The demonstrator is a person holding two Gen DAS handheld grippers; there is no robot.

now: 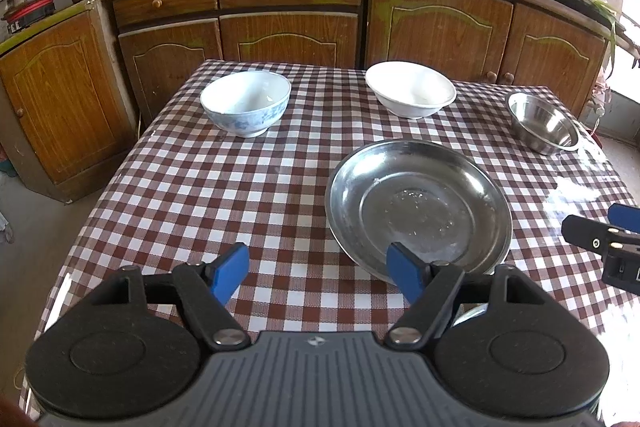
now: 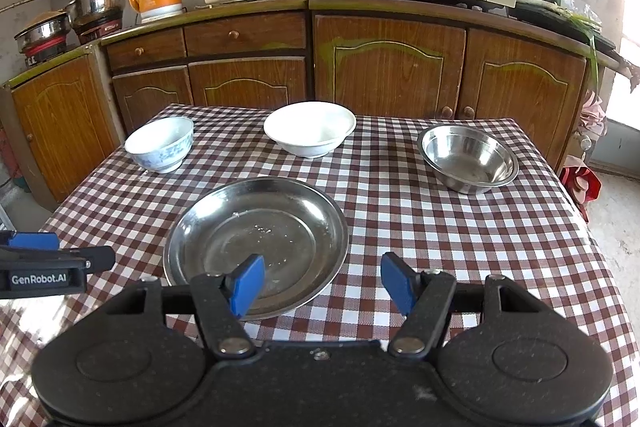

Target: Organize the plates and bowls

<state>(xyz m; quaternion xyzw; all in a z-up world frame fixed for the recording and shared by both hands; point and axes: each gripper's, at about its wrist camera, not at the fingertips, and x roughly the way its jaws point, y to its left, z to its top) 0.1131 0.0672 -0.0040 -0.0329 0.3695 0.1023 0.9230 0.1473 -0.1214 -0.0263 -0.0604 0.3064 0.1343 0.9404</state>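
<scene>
- On the checked table (image 2: 440,227), nothing is stacked: steel plate (image 2: 256,239) near, blue-patterned bowl (image 2: 160,143), white bowl (image 2: 310,131) and steel bowl (image 2: 468,157) far.
- Both my left gripper (image 1: 318,273) and right gripper (image 2: 322,281) hang released, empty; all sorting remains.

Daylight pours in from the right of both grippers, blowing out that edge and putting glare on the tablecloth (image 1: 576,183) there. Center is sharp and evenly lit, shadows soft. Fisheye bends the cabinets (image 2: 384,67), corners go dark.
</scene>
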